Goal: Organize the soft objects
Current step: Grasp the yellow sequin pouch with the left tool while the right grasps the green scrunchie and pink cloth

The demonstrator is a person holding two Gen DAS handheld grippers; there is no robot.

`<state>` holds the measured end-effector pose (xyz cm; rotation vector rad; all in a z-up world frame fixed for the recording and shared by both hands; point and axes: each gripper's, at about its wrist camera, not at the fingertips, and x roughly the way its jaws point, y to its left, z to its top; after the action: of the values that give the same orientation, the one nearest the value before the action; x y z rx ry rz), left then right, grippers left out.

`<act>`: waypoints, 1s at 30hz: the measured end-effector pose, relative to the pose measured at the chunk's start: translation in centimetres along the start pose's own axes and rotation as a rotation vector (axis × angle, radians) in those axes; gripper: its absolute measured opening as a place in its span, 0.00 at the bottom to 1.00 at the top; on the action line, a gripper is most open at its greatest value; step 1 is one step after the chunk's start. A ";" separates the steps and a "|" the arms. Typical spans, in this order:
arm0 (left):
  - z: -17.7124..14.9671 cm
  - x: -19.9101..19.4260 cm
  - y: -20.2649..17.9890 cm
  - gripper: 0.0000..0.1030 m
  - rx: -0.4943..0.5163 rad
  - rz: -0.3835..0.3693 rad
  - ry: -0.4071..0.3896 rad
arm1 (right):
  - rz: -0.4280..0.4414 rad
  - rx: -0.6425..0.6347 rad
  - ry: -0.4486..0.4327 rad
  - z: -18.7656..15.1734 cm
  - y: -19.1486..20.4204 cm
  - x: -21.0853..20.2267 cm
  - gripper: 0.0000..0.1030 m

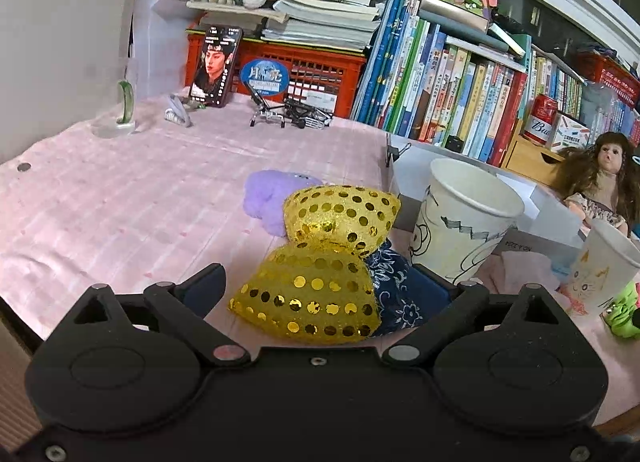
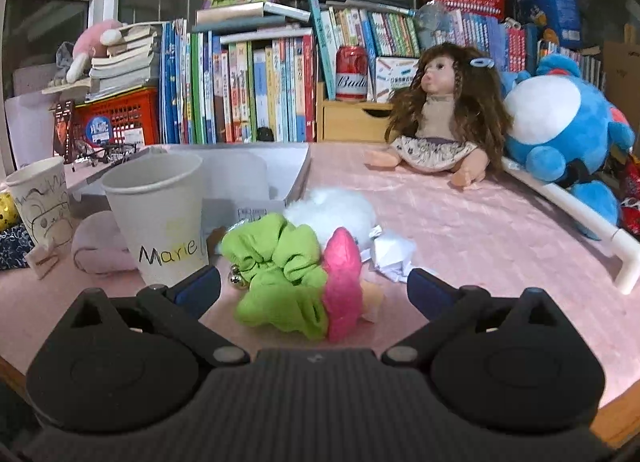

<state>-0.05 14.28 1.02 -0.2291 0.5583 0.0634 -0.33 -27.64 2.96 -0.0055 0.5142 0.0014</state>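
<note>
The left gripper [image 1: 320, 286] is held wide apart over the pink cloth [image 1: 120, 214], nothing clamped. Between its fingers a gold sequinned bow [image 1: 320, 266] is seen lying on the cloth, with a blue patterned fabric piece [image 1: 394, 290] touching the bow on the side of the right finger. Just beyond the bow a purple fluffy item [image 1: 266, 194] is found, and ahead to the right a drawn-on paper cup [image 1: 460, 222].

The right gripper [image 2: 314, 286] is likewise spread and empty. Between its fingers a green scrunchie [image 2: 280, 278] and a pink soft piece [image 2: 342, 286] are set — touching each other. A white fluffy ball [image 2: 332, 206] lies just behind them, crumpled paper [image 2: 390, 256] near the right finger, and a cup marked "Marie" [image 2: 160, 218] beside the left finger.
</note>
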 end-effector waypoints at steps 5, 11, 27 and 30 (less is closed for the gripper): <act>0.0 0.6 0.1 0.85 -0.012 -0.014 0.019 | 0.011 -0.033 0.038 -0.1 1.0 1.3 0.92; 0.2 1.2 0.3 0.79 -0.013 -0.011 0.027 | -0.012 -0.073 0.045 -0.4 2.0 2.1 0.88; 0.3 2.4 0.9 0.77 -0.029 -0.018 0.052 | -0.032 -0.066 0.054 -0.6 1.8 2.4 0.76; 0.6 2.2 0.8 0.60 -0.026 -0.029 0.050 | -0.031 -0.061 0.050 -0.5 1.8 2.1 0.69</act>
<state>2.01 15.20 0.15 -0.2642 0.6041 0.0370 1.26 -25.83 1.44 -0.0731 0.5641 -0.0135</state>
